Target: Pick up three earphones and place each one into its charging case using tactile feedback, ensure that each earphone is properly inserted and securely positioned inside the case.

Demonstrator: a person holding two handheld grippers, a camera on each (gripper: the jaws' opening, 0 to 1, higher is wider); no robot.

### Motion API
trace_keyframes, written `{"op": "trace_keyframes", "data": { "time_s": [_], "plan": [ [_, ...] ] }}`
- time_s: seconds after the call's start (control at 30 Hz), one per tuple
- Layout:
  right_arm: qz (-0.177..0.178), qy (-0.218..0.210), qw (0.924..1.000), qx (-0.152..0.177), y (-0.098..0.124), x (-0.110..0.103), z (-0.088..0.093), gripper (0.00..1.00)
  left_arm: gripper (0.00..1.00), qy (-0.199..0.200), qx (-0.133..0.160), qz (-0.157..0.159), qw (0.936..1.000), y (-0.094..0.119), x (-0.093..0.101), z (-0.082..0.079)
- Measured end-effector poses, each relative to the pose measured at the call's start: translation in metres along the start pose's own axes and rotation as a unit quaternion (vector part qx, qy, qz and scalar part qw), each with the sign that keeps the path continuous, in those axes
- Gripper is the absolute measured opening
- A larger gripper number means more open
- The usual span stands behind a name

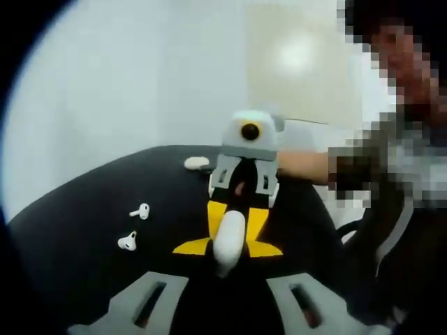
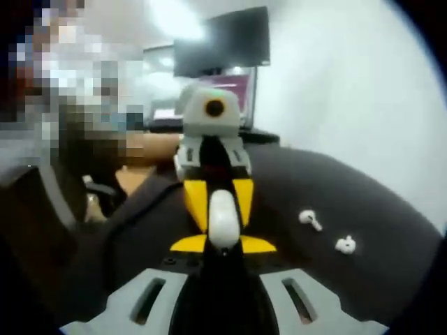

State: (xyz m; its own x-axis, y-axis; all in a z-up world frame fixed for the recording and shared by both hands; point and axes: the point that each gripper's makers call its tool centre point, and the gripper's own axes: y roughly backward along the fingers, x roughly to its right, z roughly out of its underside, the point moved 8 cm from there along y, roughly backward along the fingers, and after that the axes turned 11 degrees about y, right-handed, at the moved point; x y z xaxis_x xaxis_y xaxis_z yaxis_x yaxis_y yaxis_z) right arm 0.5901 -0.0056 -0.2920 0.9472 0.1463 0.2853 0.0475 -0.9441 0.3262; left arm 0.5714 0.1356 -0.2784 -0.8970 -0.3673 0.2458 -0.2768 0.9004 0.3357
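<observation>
A white charging case [image 1: 228, 234] [image 2: 223, 222] hangs above the black table [image 1: 84, 237] [image 2: 363, 195], between the two grippers, which face each other. My left gripper [image 1: 227, 252] [image 2: 222, 206] closes its yellow fingers on one end of it. My right gripper [image 2: 223, 246] [image 1: 236, 216] closes on the other end. Two white earphones lie loose on the table: one earphone [image 1: 142, 211] [image 2: 309, 219] and a second earphone [image 1: 128, 242] [image 2: 345, 244]. A third small white piece [image 1: 196, 162] lies near the far table edge, too blurred to identify.
The person's forearm [image 1: 300, 166] [image 2: 150, 146] reaches in behind the opposite gripper. A dark monitor [image 2: 223, 42] stands beyond the table. The table edge curves round close behind the earphones.
</observation>
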Motion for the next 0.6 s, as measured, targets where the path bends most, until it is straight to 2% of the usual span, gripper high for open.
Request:
{"op": "trace_keyframes", "data": {
  "time_s": [0.17, 0.33, 0.6],
  "plan": [
    [-0.001, 0.009, 1.0000, -0.001, -0.0034, 0.0027, 0.0000, 0.17, 0.15, -0.006, -0.013, 0.002, 0.9999, 0.0039, -0.0019, -0.0015],
    [-0.002, 0.013, 0.9999, -0.002, -0.0059, 0.0021, 0.0001, 0.17, 0.15, 0.011, -0.012, 0.015, 0.9998, 0.0067, -0.0065, -0.0005],
    [-0.002, 0.030, 0.9995, 0.001, -0.0060, 0.0013, 0.0004, 0.17, 0.15, 0.060, -0.006, 0.064, 0.9961, 0.0049, -0.0076, 0.0029]
  ]
}}
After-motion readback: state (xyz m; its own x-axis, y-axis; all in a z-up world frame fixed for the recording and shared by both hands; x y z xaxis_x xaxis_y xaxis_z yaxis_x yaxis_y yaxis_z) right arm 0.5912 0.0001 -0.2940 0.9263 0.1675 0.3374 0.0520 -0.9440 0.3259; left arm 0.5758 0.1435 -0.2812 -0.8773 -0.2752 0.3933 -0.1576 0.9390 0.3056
